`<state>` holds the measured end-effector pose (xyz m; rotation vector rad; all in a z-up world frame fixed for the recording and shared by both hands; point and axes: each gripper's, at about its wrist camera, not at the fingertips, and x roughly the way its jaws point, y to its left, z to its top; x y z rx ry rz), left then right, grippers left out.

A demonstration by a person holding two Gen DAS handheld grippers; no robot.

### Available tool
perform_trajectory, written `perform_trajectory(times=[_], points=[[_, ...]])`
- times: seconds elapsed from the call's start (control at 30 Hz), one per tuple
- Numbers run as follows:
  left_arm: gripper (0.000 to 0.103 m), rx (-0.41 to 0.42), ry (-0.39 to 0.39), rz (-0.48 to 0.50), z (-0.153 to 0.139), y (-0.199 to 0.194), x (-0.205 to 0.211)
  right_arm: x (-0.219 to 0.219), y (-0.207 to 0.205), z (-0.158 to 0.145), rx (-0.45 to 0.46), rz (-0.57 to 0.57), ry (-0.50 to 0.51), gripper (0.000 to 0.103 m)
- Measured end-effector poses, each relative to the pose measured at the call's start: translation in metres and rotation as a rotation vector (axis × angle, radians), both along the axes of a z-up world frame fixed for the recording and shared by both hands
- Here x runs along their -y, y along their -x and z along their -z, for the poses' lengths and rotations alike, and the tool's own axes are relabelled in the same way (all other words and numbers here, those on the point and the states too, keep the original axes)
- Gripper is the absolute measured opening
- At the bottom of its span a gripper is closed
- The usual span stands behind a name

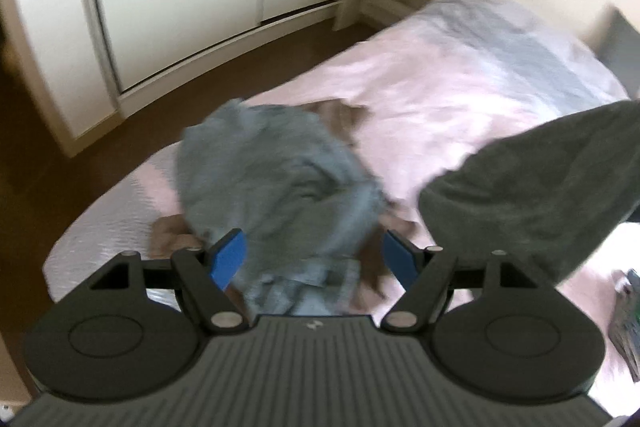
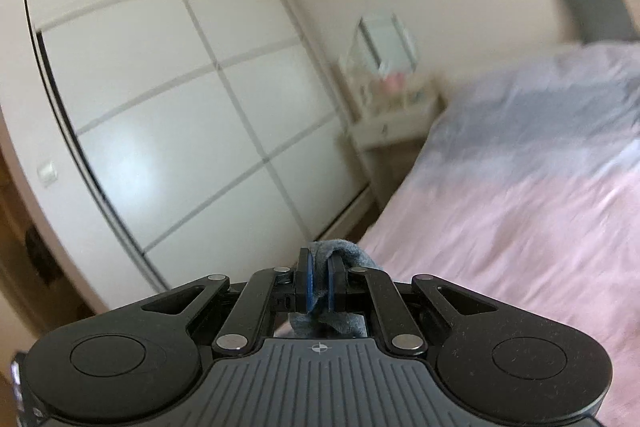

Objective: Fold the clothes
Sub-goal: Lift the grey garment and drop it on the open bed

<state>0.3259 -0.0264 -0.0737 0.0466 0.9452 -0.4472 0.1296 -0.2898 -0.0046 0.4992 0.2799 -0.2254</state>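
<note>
right gripper (image 2: 319, 285) clenched on blue-grey fabric garment (image 1: 276, 183); left gripper (image 1: 314, 259) released, garment bunched mid-frame just ahead between its fingers.

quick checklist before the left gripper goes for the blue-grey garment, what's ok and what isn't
1. Right gripper shut on blue-grey cloth: ok, fabric pinched between the blue pads.
2. Left gripper open: ok, pads wide apart.
3. Blue-grey garment lies between the left fingers: ok, bunched ahead of them.
4. Clean edge to grab: cannot tell, picture blurred.
5. Brown cloth clear of the grasp: not ok, it lies under the garment.
6. Dark sleeve clear of the left gripper: not ok, it crosses close beside it.
</note>
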Motion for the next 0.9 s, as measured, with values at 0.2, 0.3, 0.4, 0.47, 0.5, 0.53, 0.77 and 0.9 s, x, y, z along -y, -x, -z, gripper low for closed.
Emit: perform_trajectory(times=[0.2,0.3,0.4,0.47,0.5,0.53,0.77,0.9], points=[[0.072,0.003,0.037,0.156,-0.015,0.079,0.056,0.032,0.114,-0.056,0.08,0.122,0.042,0.005],[0.072,-0.005,0.046,0.24,-0.016,0.128,0.084,0.034,0.176,-0.07,0.062,0.155,0.035,0.006],[0.072,-0.016,0.05,0.32,-0.016,0.181,0.107,0.041,0.224,-0.069,-0.106,0.125,0.019,0.08],[0.072,-0.026,0.041,0.355,-0.012,0.211,0.117,0.037,0.253,-0.057,-0.26,0.143,0.054,0.087],[0.072,-0.033,0.033,0.369,-0.01,0.227,0.121,0.035,0.265,-0.048,-0.354,0.155,0.072,0.087],[0.072,-0.04,0.025,0.384,-0.007,0.243,0.125,0.034,0.277,-0.035,-0.443,0.18,0.067,0.087],[0.072,-0.086,-0.09,0.469,0.004,0.323,0.135,0.031,0.363,0.044,-0.749,0.279,-0.109,0.087],[0.072,-0.068,-0.132,0.521,-0.001,0.345,0.142,0.037,0.39,0.056,-0.781,0.312,-0.16,0.087]])
